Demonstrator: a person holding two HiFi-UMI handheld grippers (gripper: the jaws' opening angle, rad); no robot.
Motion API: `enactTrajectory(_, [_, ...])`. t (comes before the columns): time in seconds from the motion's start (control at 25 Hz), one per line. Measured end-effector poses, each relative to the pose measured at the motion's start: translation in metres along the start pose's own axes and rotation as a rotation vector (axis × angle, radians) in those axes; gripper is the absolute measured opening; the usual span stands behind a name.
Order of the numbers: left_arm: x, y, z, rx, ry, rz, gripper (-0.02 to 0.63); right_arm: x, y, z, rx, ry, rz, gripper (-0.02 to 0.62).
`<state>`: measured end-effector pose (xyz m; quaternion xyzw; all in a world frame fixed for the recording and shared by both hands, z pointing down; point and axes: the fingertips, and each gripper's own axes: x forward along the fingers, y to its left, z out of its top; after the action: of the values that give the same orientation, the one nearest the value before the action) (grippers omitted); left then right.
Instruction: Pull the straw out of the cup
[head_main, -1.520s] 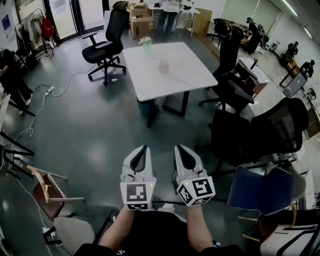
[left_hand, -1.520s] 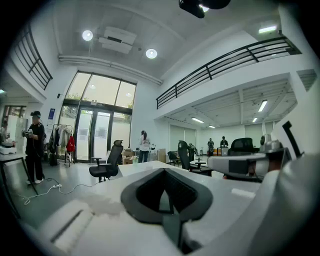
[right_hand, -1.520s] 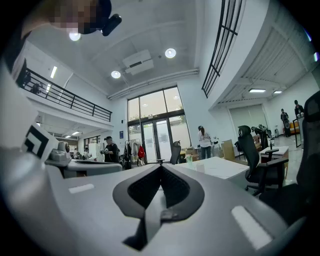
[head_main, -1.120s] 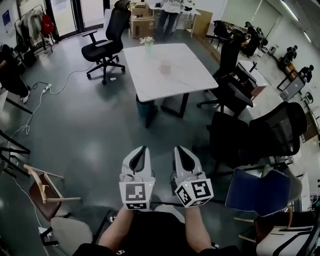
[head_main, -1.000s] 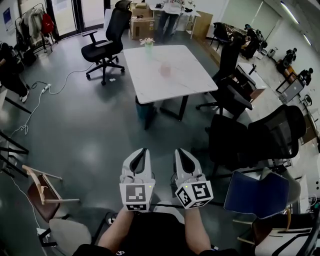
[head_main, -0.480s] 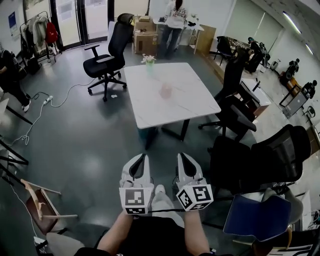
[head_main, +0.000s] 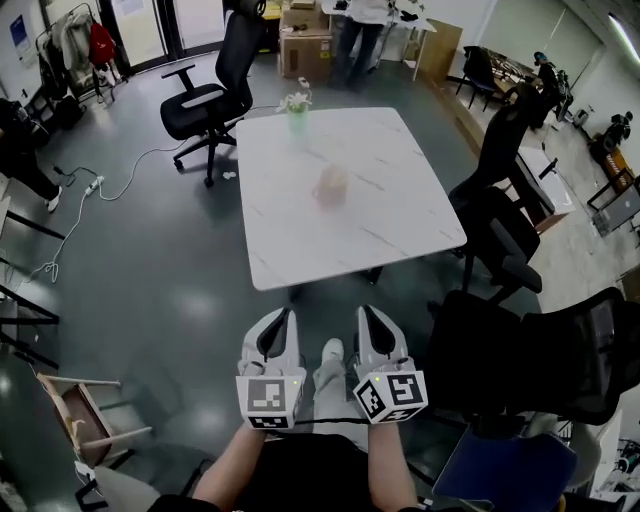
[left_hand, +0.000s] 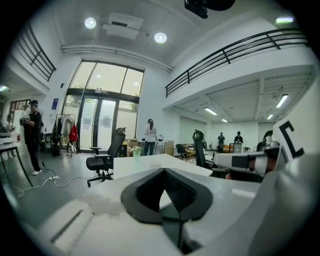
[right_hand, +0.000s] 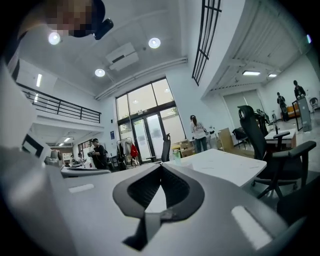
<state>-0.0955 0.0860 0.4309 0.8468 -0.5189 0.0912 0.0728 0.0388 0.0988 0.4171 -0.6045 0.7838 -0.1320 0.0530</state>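
I hold both grippers low at six o'clock, short of the table (head_main: 400, 240). The left gripper (head_main: 280, 320) has its jaws pressed together on nothing, and so does the right gripper (head_main: 370, 317). The cup (head_main: 331, 186) stands mid-table at twelve o'clock, well apart from both. Its straw is too blurred to make out. A vase (head_main: 297, 108) stands at eleven o'clock.

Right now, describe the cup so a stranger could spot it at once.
Find the white table in the middle of the room. The pale pink cup stands alone near its centre; the only other thing there, a green vase of flowers, sits at the far edge.
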Motion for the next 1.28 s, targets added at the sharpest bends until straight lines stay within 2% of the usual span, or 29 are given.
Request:
enactTrajectory(0.2, [0.108,-0.024,0.051,0.026,-0.003,0.002,0.001,0.075,-0.086,0.053,0.017,-0.007,0.018,-0.002])
enactTrajectory(0.4, [0.169,-0.034,0.081,0.045,-0.008,0.007,0.002,0.125,-0.124,0.081,0.028,-0.004,0.057,-0.002])
enactTrajectory(0.76, [0.204,-0.008,0.070,0.013,0.043,0.068,0.002,0.171,-0.115,0.062,0.043,0.079,0.160,-0.001])
enactTrajectory(1.28, [0.257,0.019,0.045,-0.036,0.093,0.033,0.002,0.227,-0.118,0.029,0.031,0.163,0.151,0.008])
